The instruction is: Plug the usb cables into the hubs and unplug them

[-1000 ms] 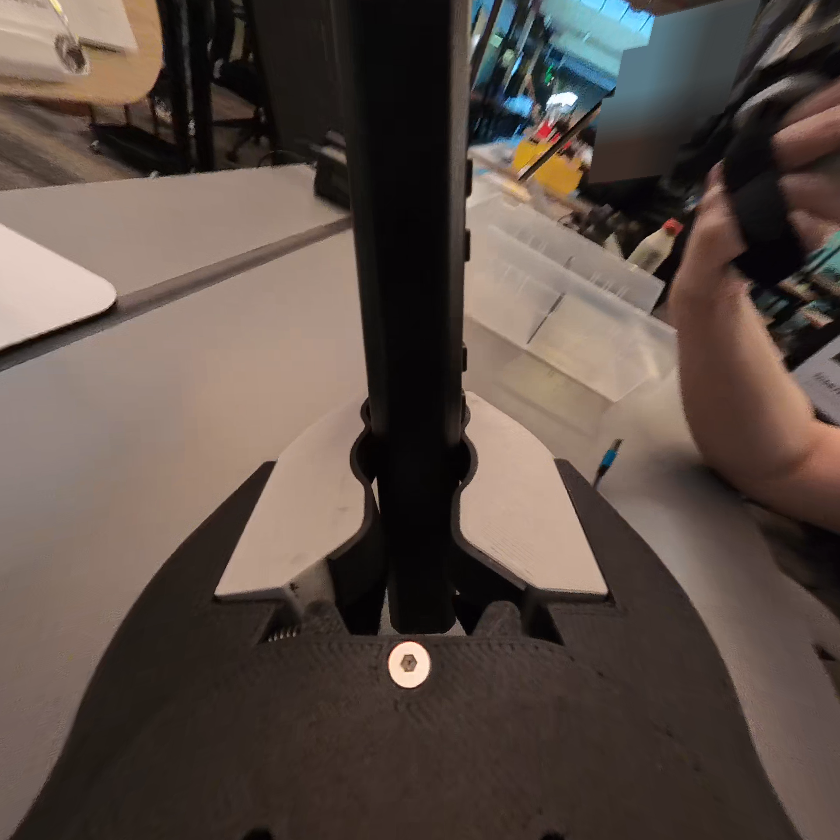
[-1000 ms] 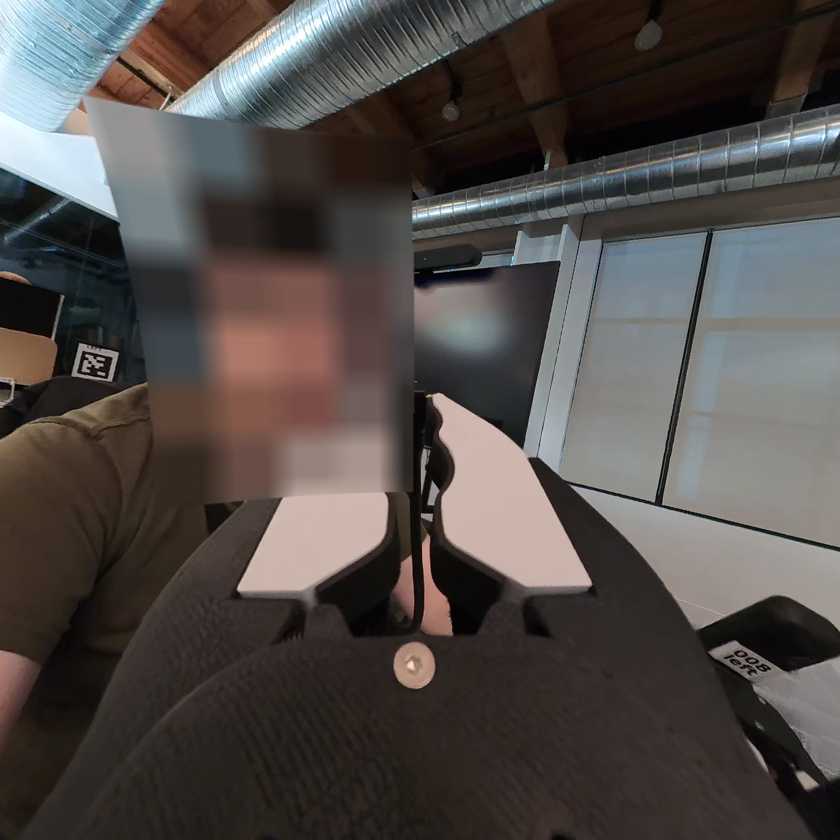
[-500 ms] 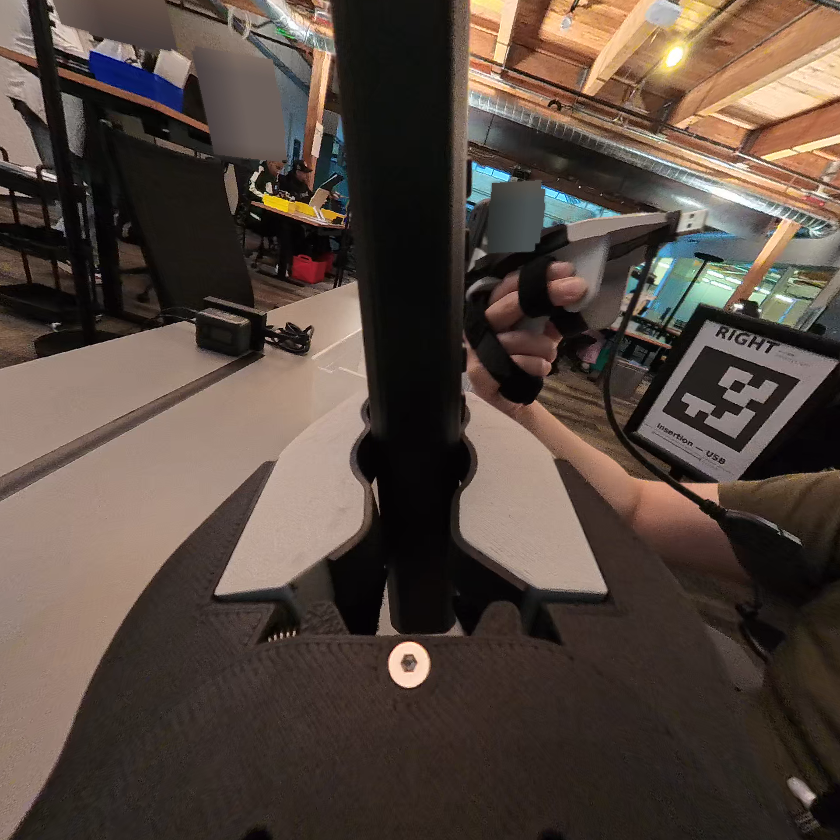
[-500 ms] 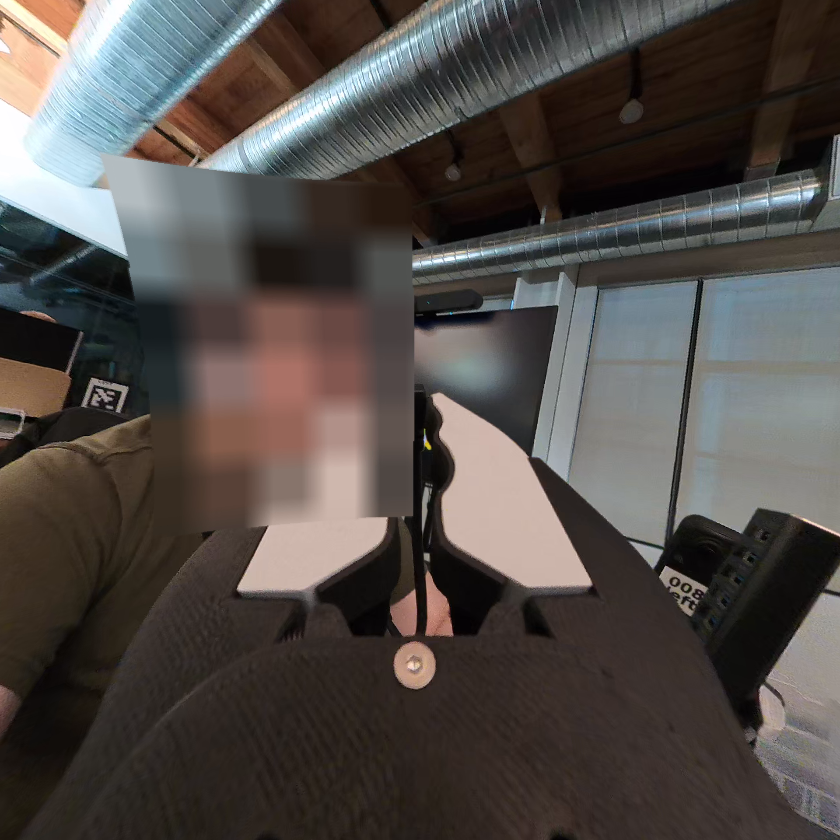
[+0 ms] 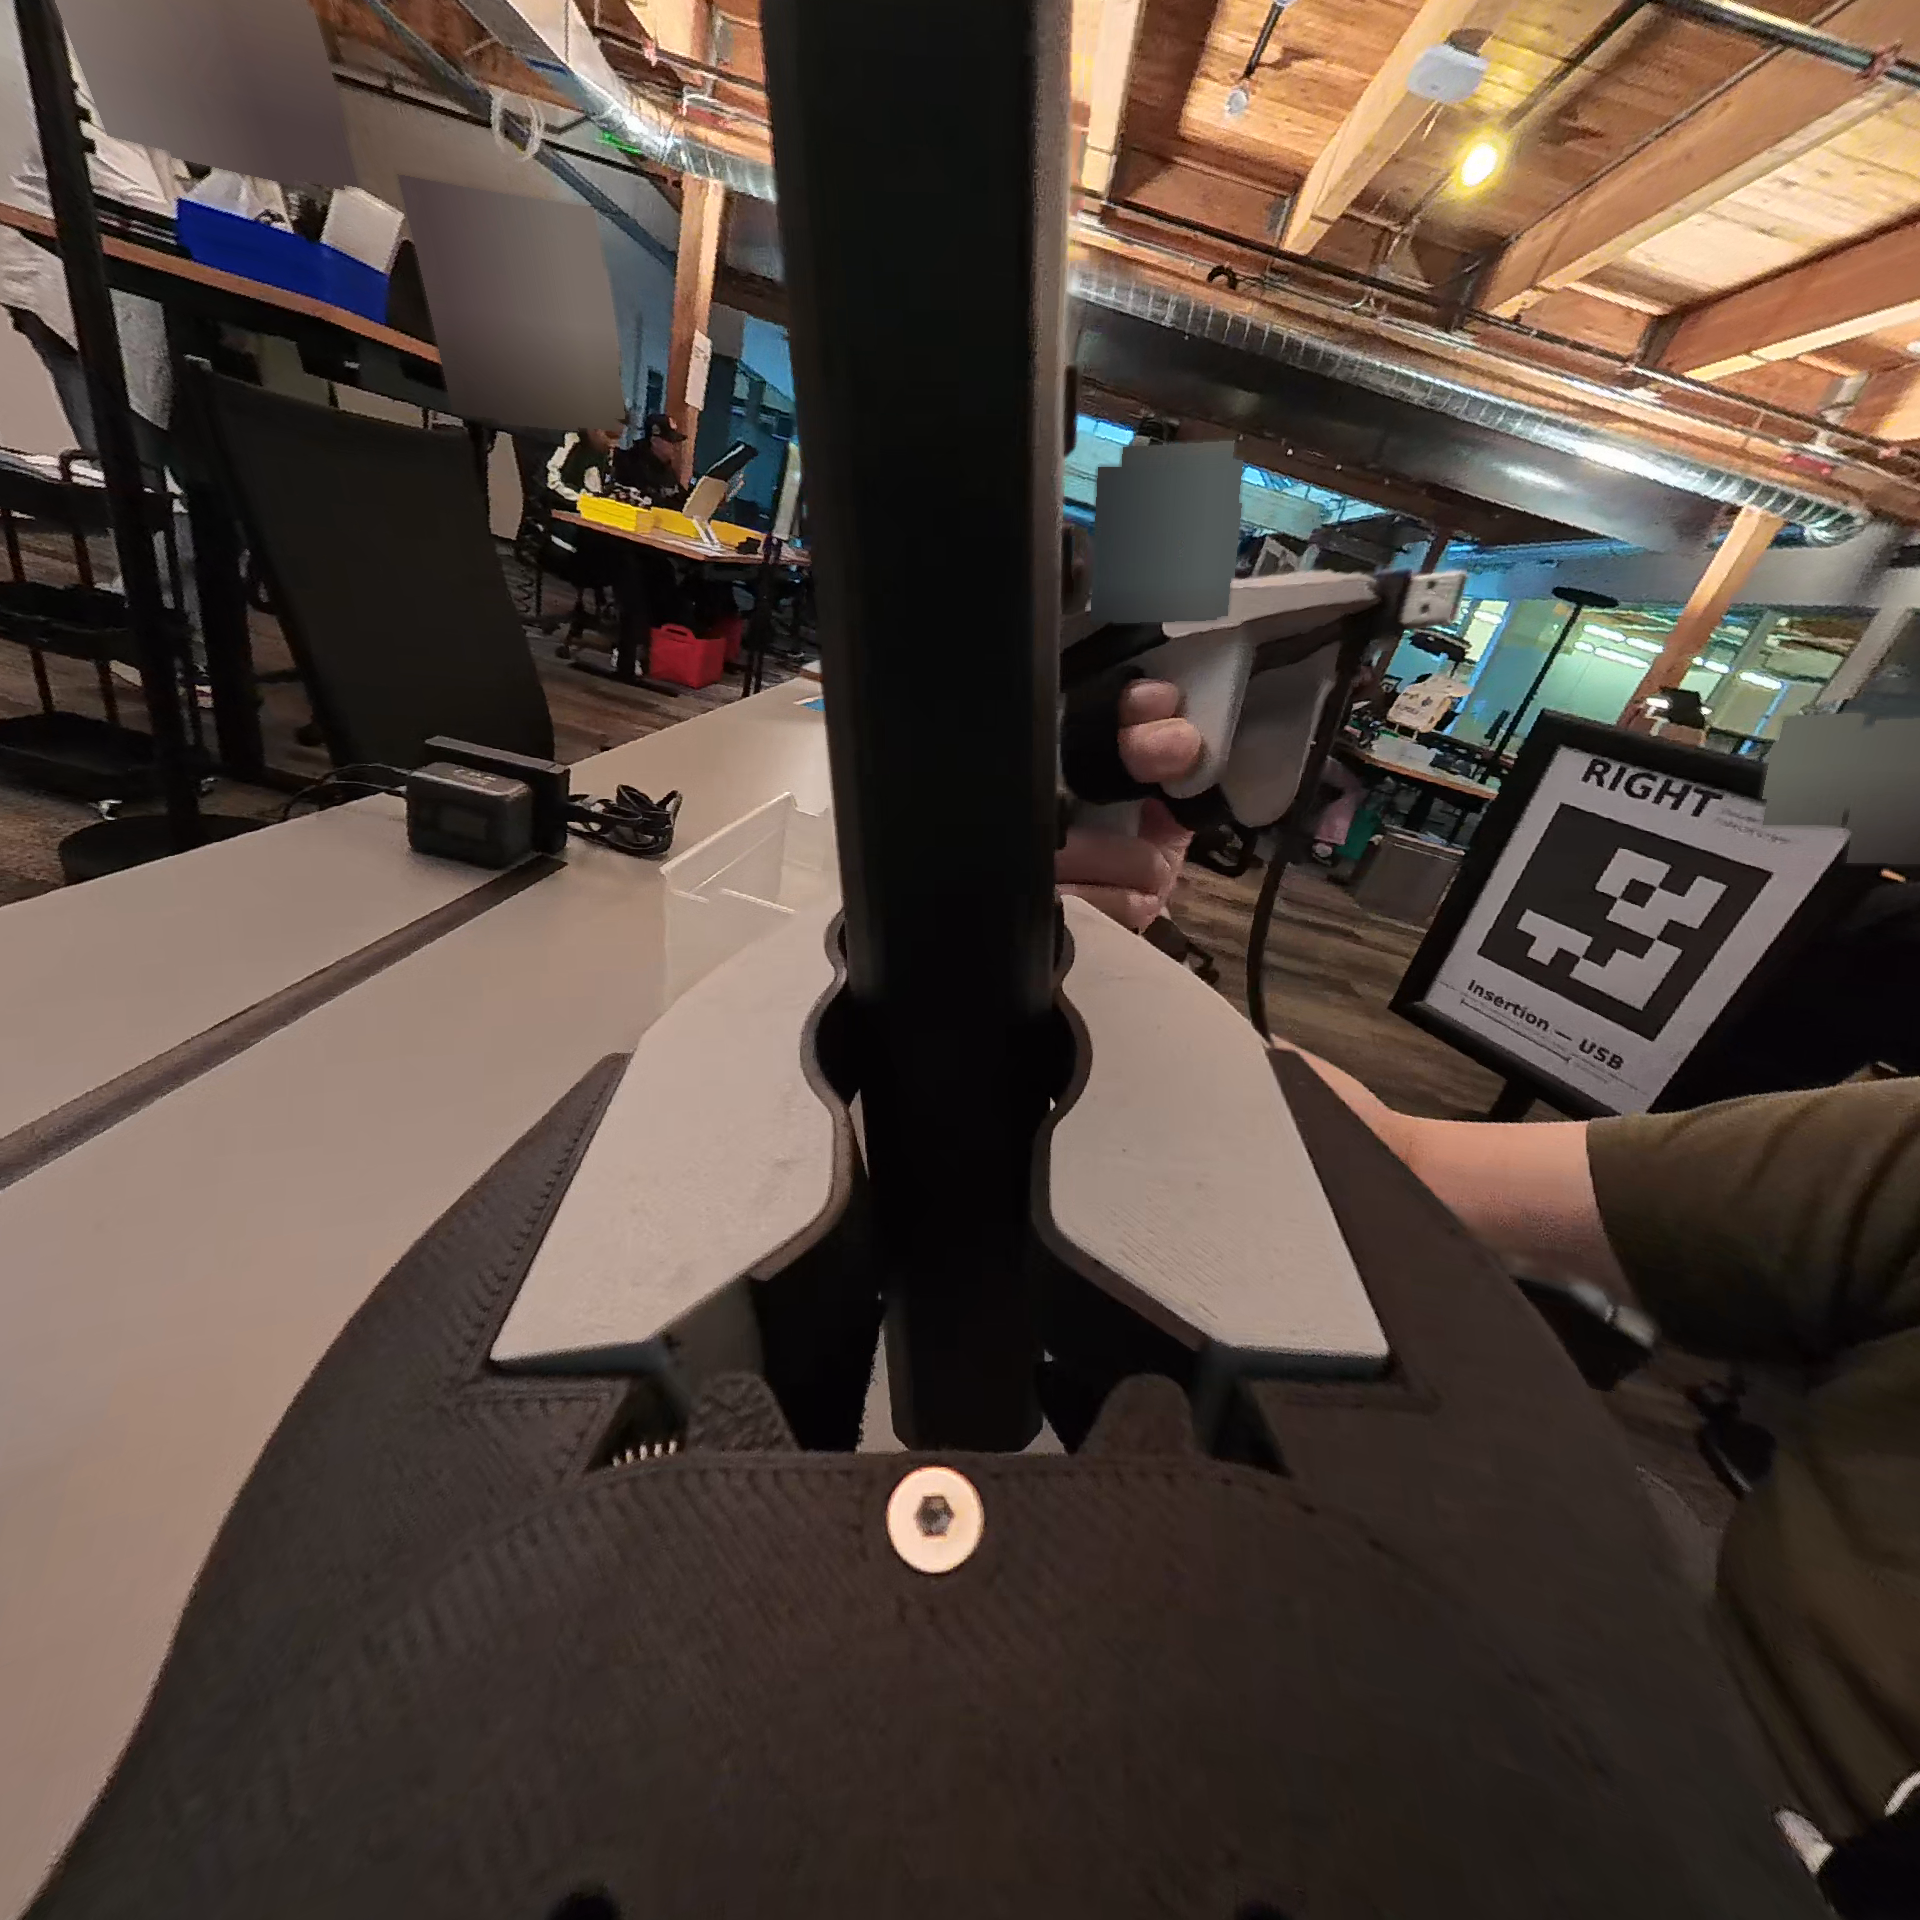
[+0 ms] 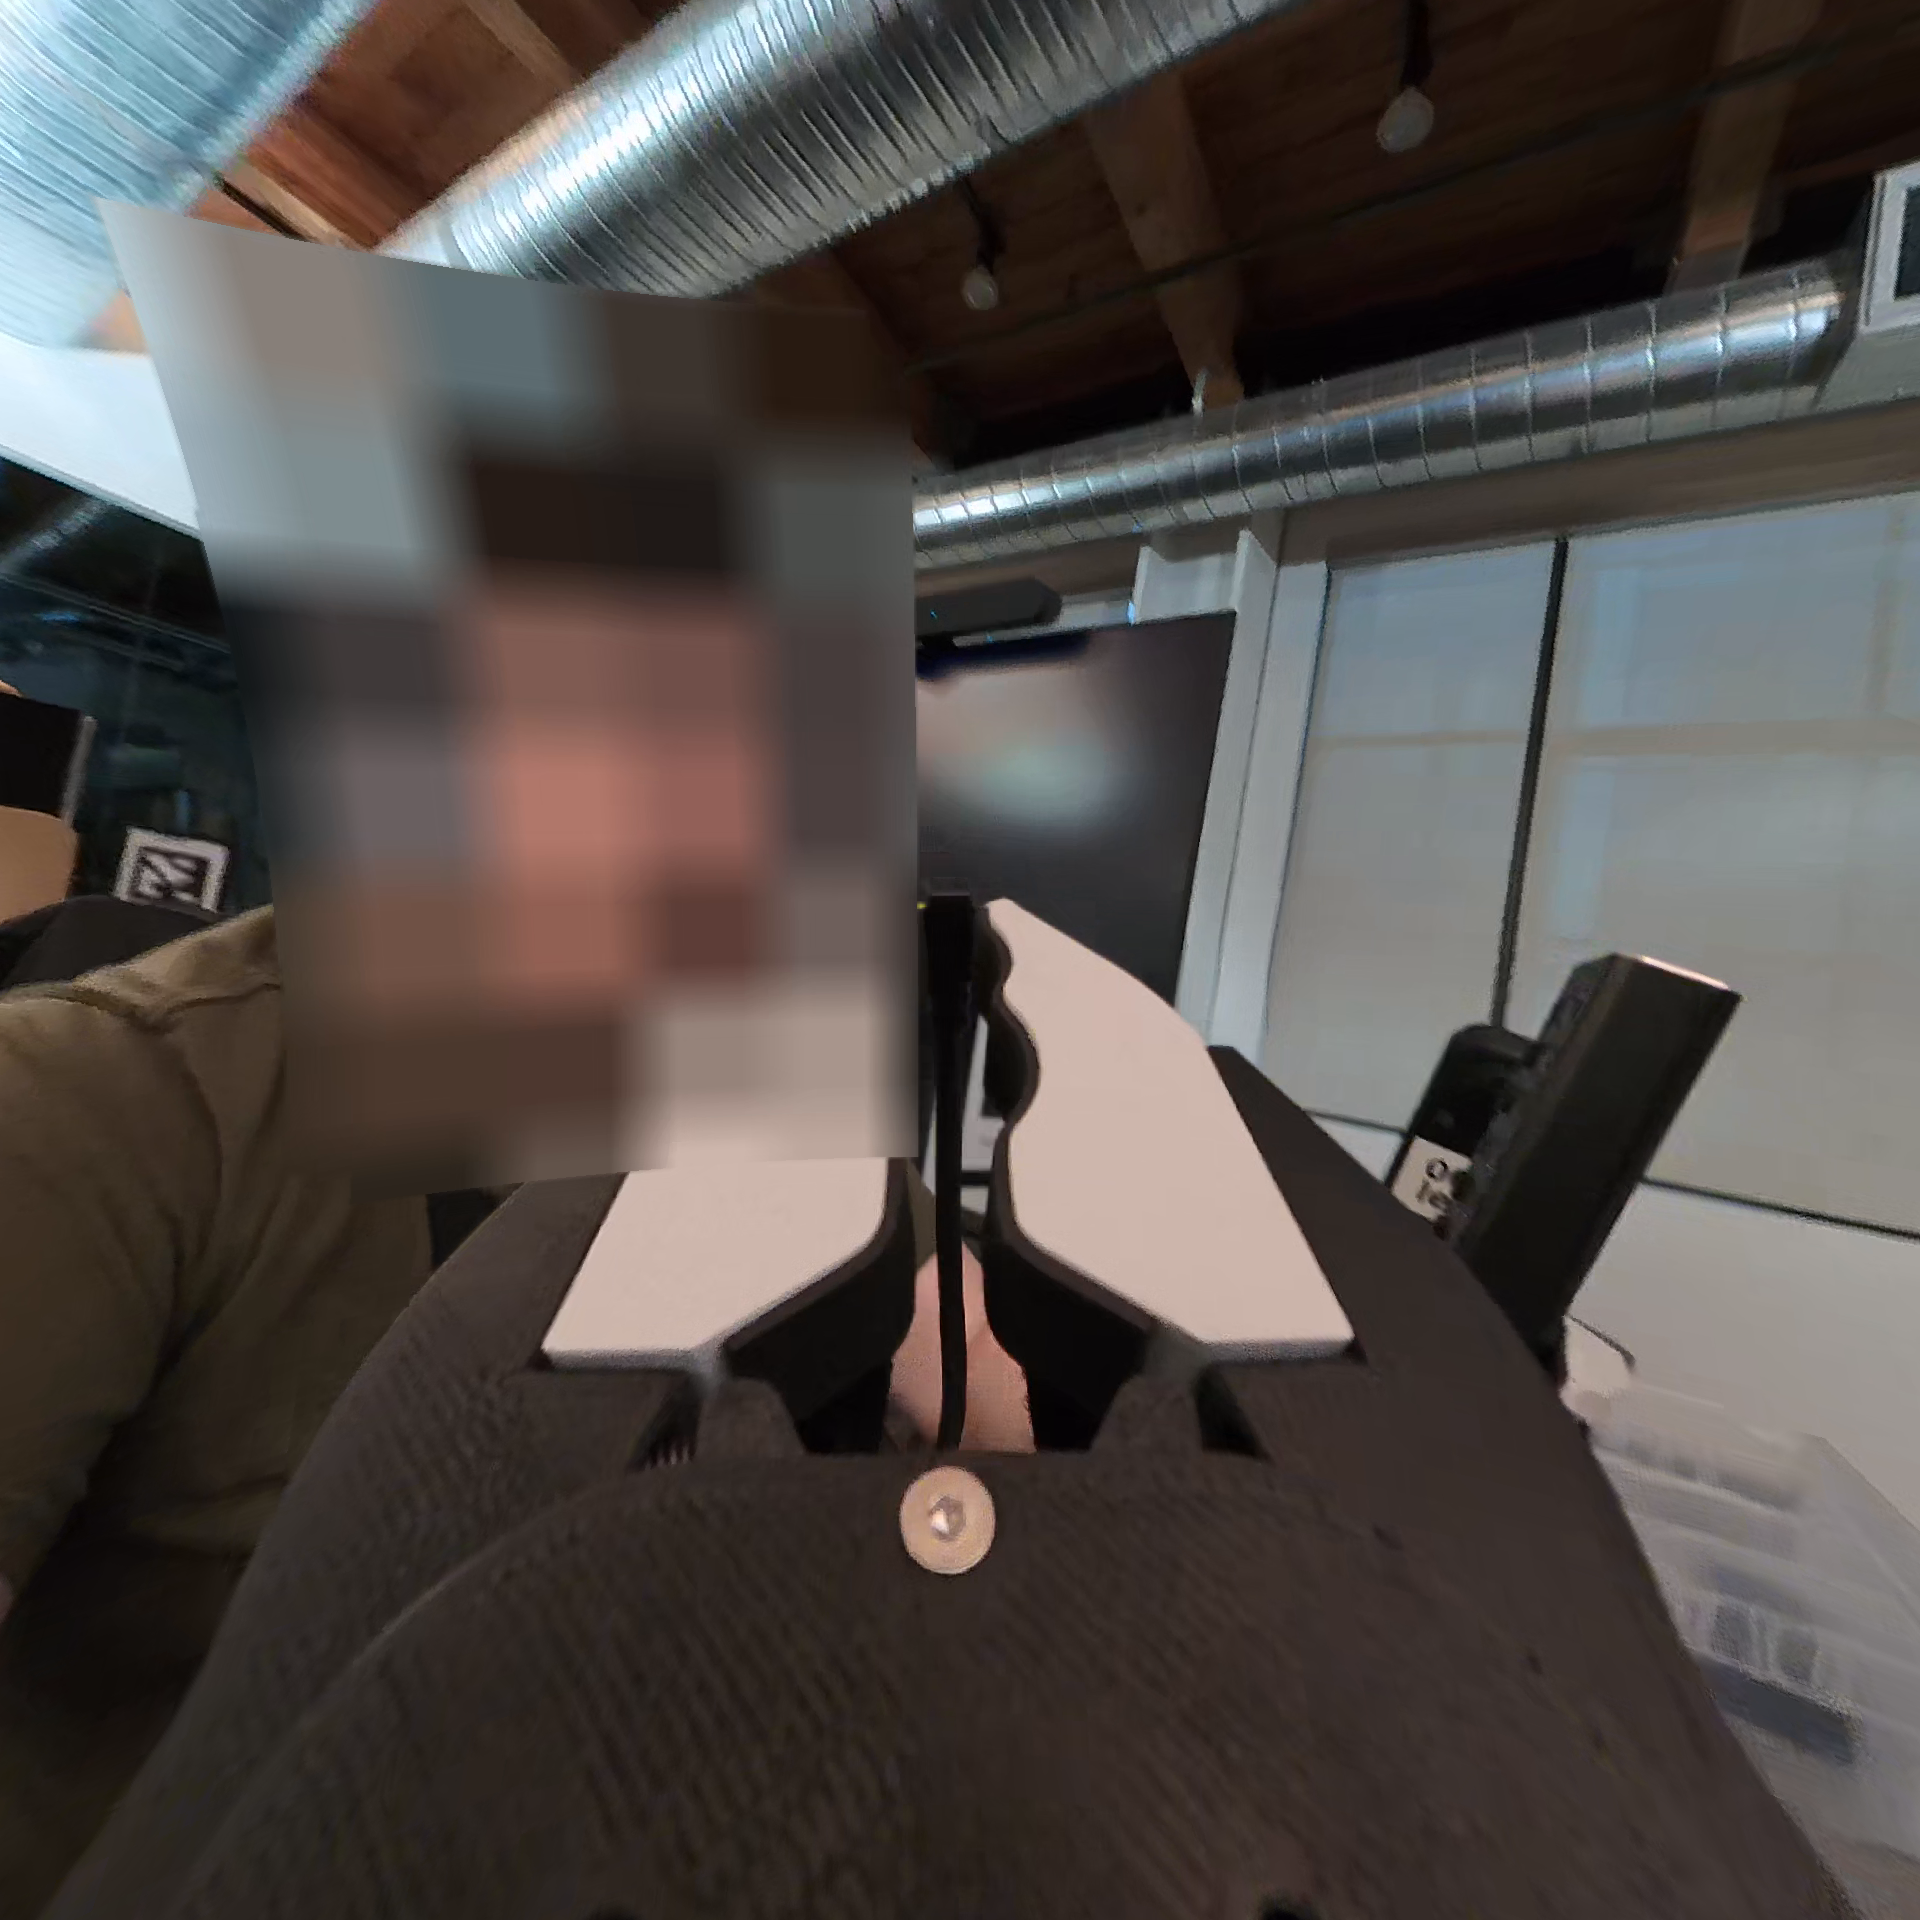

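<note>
My left gripper (image 5: 948, 935) is shut on a long black USB hub (image 5: 925, 520), which stands upright between the fingers and runs out of the top of the view. My right gripper (image 6: 951, 925) is shut on a thin black USB cable (image 6: 948, 1195). In the left wrist view the right gripper (image 5: 1382, 597) is held up in a hand to the right of the hub. The cable's metal plug (image 5: 1432, 594) sticks out of its tip and the cord (image 5: 1262, 935) hangs down. The hub also shows at the right of the right wrist view (image 6: 1590, 1122), apart from the plug.
A grey table (image 5: 208, 1039) lies to the left, with a black adapter box and coiled cord (image 5: 478, 816) and a clear plastic bin (image 5: 748, 862). A framed marker sign (image 5: 1610, 935) stands at the right. A person in an olive shirt (image 6: 156, 1195) is close.
The left view has tilted up from the tabletop to the room. The right gripper has risen and turned, so the plug now points right. The hub has come into the right view.
</note>
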A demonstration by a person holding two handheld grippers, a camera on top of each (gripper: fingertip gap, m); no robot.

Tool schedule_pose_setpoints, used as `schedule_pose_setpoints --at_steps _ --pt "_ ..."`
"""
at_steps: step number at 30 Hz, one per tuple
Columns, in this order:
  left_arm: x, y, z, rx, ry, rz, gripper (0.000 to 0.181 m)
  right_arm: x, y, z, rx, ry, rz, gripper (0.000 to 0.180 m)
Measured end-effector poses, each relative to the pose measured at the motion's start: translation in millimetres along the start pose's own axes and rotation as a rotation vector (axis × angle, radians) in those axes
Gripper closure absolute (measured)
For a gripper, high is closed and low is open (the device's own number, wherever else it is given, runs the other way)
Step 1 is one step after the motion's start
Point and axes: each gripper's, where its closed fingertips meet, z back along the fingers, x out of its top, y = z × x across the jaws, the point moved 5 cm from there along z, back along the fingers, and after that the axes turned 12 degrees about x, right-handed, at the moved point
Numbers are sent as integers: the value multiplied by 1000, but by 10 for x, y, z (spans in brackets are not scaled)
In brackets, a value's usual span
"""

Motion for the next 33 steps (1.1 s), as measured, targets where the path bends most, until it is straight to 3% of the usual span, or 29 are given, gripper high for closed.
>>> schedule_pose_setpoints --at_steps 1,5,10,14,17,20,23,26,33 --pt "-1 13 2 8 1 1 152 -17 -4 -16 -14 35 4 171" --pt "-7 50 6 32 1 -1 152 -29 -4 -64 -50 106 23 171" --pt "-22 63 -9 77 -4 -30 152 -107 -140 -104 -256 318 76 171" --pt "-21 55 -16 93 -6 -37 152 -199 -308 -195 -596 733 294 171" --pt "-28 47 -26 108 1 -46 150 -314 -356 -325 -748 1120 548 171" --pt "-39 27 -44 124 7 -53 151 -476 -397 -440 -797 1462 801 171" --pt "-61 8 -68 149 14 -69 151 -664 -472 -525 -789 1646 928 171" --pt "-83 -5 -89 171 21 -89 152 -773 -549 -503 -803 1767 1004 171" --pt "-110 -38 -120 160 16 -73 152 -844 -646 -382 -842 1848 1035 171"
